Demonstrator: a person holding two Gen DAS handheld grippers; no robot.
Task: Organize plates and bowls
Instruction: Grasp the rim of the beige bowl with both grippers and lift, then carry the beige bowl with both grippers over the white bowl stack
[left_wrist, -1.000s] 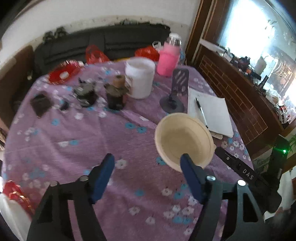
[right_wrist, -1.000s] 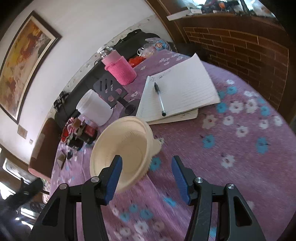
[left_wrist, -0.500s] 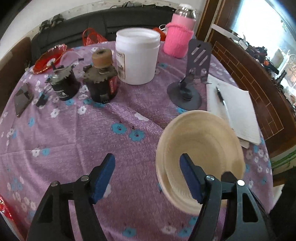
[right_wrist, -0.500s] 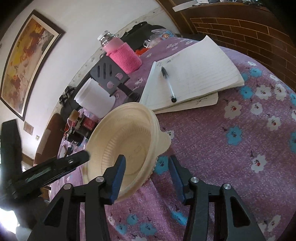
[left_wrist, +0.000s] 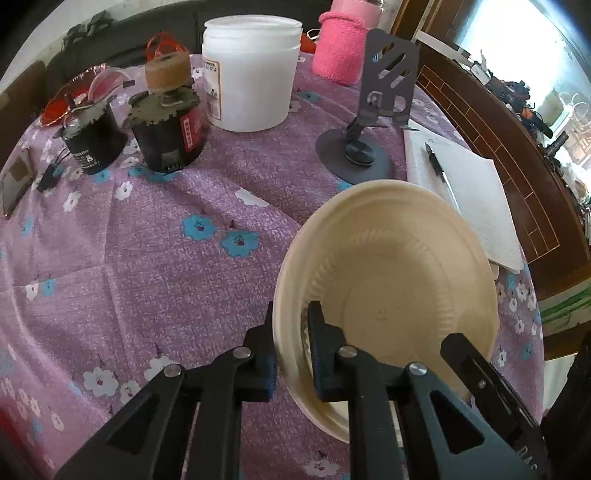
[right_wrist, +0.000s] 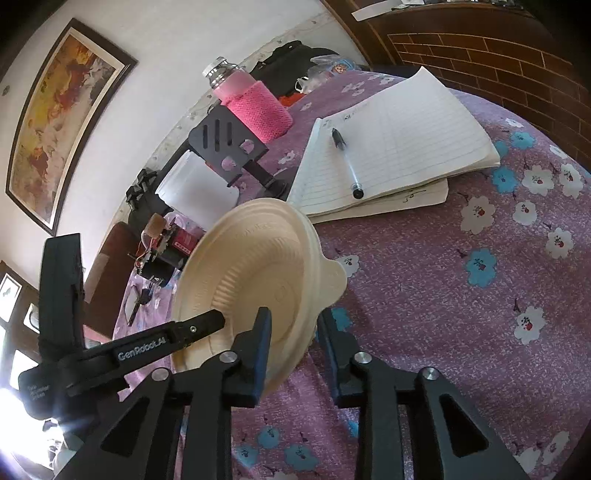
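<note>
Far left on the purple flowered counter: a flat dark thing, too edge-on to identify, with a red dish behind it. Next, side by side, a dark jar and a red-labelled jar topped with a cork-coloured roll. Just behind those, upright, a white tub. Further right, at the far edge, a bottle in a pink knitted sleeve. In front of that, a dark slotted stand on a round base, upright, just beyond the far rim of the bowl stack. Right of the stand, an open lined notebook with a pen lying on the page, its near left edge hidden behind the stack's rim.

Cream, ribbed, nested, and tilted up with the opening turned toward the left side, as seen from the right wrist. Impossible to tell whether any edge touches the cloth.

Clamped tight on the stack's near left rim with the left tool, one finger inside, one outside. On the opposite rim, the right tool, jaws just closing, the stack's wall between them: one pad inside the bowl, the other against the outer wall, gripping. Closest behind the stack: the stand's base and the notebook.
</note>
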